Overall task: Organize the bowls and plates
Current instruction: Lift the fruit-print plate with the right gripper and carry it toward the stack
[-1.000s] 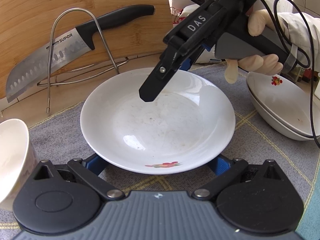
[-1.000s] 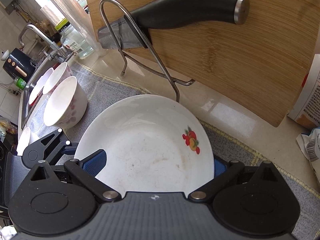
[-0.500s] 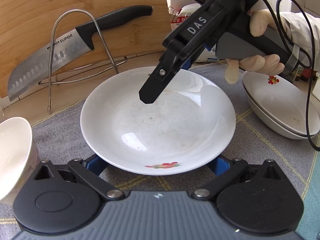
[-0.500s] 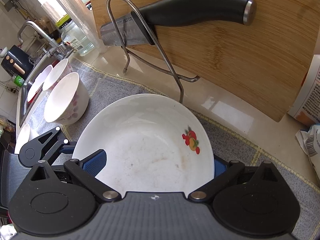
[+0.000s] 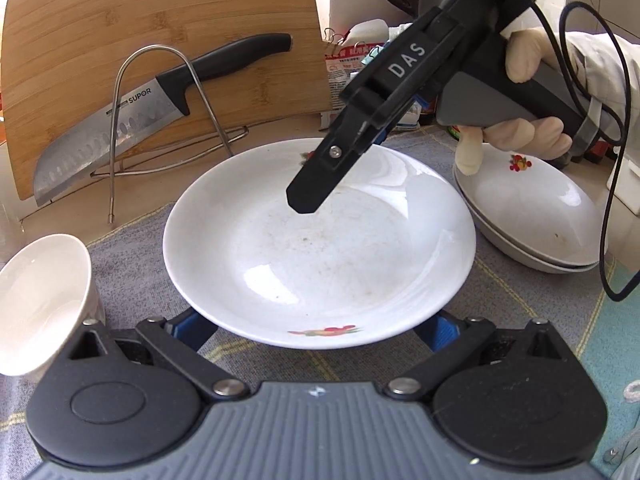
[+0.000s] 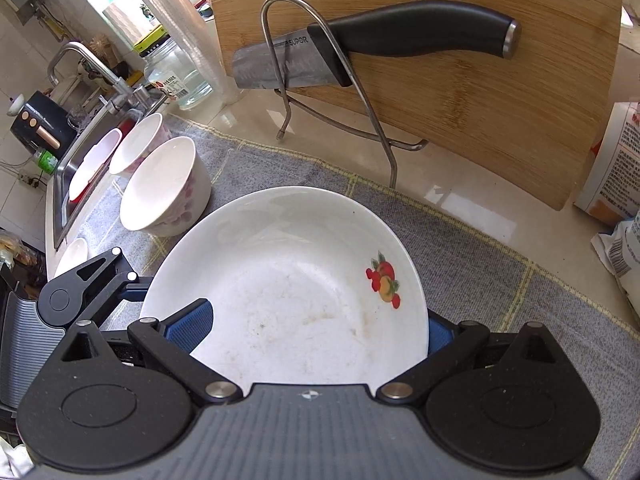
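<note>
Sitting on the grey cloth [image 5: 132, 264] over the bench, the white plate [image 5: 320, 248] with fruit prints is the centre of things. Left gripper [image 5: 316, 332] has its blue fingers [image 5: 192, 326] apart, either side of the plate's near rim, under its edge. Right gripper [image 6: 304, 320] reaches from the plate's far side, its fingers [image 6: 190, 322] spread wide around that rim, not pinching. Left of the plate stand white bowls [image 6: 164, 188]; right of it, two stacked plates [image 5: 528, 216]. Behind it, a knife [image 5: 160, 100] rests in a wire rack [image 5: 116, 120] against a cutting board [image 5: 160, 20].
</note>
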